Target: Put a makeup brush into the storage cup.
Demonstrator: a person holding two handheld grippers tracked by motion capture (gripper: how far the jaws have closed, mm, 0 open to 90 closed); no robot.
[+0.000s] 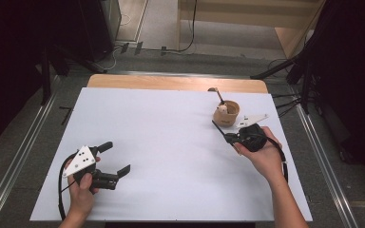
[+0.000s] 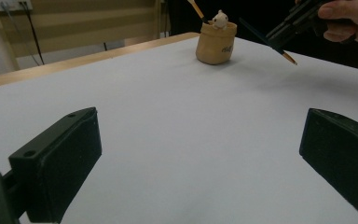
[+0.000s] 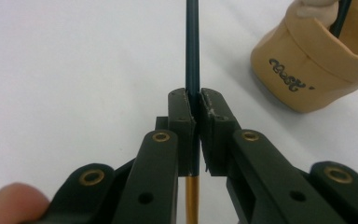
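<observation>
A: The right gripper (image 1: 229, 137) is seen clamped on a thin dark stick (image 3: 192, 51), its jaws pressed against the shaft from both sides. How is the stick placed relative to the tan pot (image 1: 226, 114)?

B: The stick is held just beside the pot, on the side nearer the person, and no contact with the pot can be made out. In the right gripper view the dark shaft runs up past the pot's left side, and a yellow-brown end is seen below the jaws. The pot (image 3: 317, 65) is marked with dark lettering.

A: What is contained in the pot?

B: A small white figure (image 2: 220, 19) and another stick (image 2: 196, 9) with a pale handle are seen rising out of the pot (image 2: 216, 43).

A: And the left gripper (image 1: 115, 159)?

B: It is held well apart from the pot, towards the near left of the white table (image 1: 171, 142). Its jaws are spread wide, and nothing is gripped between them. In the left gripper view the pot is seen far off, with the right gripper's stick (image 2: 266, 42) slanted beside it.
</observation>
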